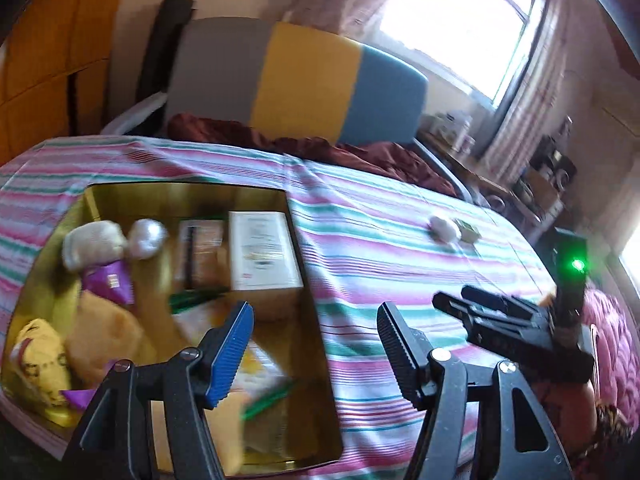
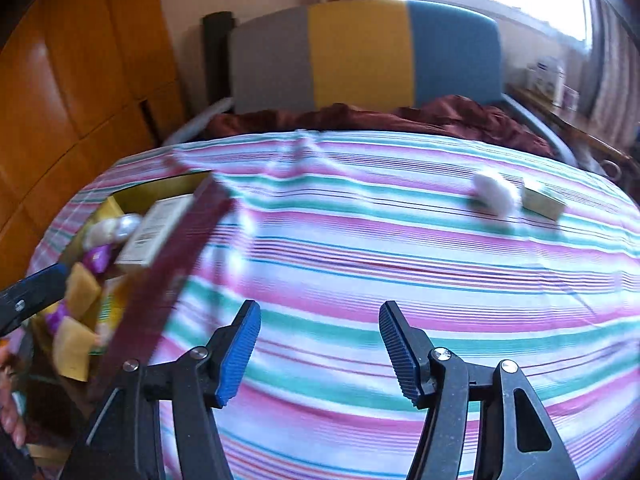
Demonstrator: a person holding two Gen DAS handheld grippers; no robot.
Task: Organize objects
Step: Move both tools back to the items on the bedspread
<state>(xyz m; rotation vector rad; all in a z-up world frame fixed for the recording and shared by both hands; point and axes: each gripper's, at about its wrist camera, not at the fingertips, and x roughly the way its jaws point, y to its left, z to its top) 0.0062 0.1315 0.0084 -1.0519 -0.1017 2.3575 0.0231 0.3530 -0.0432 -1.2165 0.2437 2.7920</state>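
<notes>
Risk is a clumsy grab — both the left gripper [image 1: 312, 352] and right gripper [image 2: 320, 352] are spread and empty, and the soft white ball [image 2: 495, 194] lies touching the small box [image 2: 543, 199], so it may roll.

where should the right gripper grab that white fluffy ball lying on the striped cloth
Grip the white fluffy ball across its middle, coming down from above. It is roundish with no handle. Close along the side away from the small box beside it, so neither finger lands on the box.

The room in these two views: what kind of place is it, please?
Most likely a bedroom in a home. A bed with a striped sheet and a padded headboard in grey, yellow and blue fills the view, a wooden wardrobe stands beside it, and a curtained window lets in daylight.
</notes>
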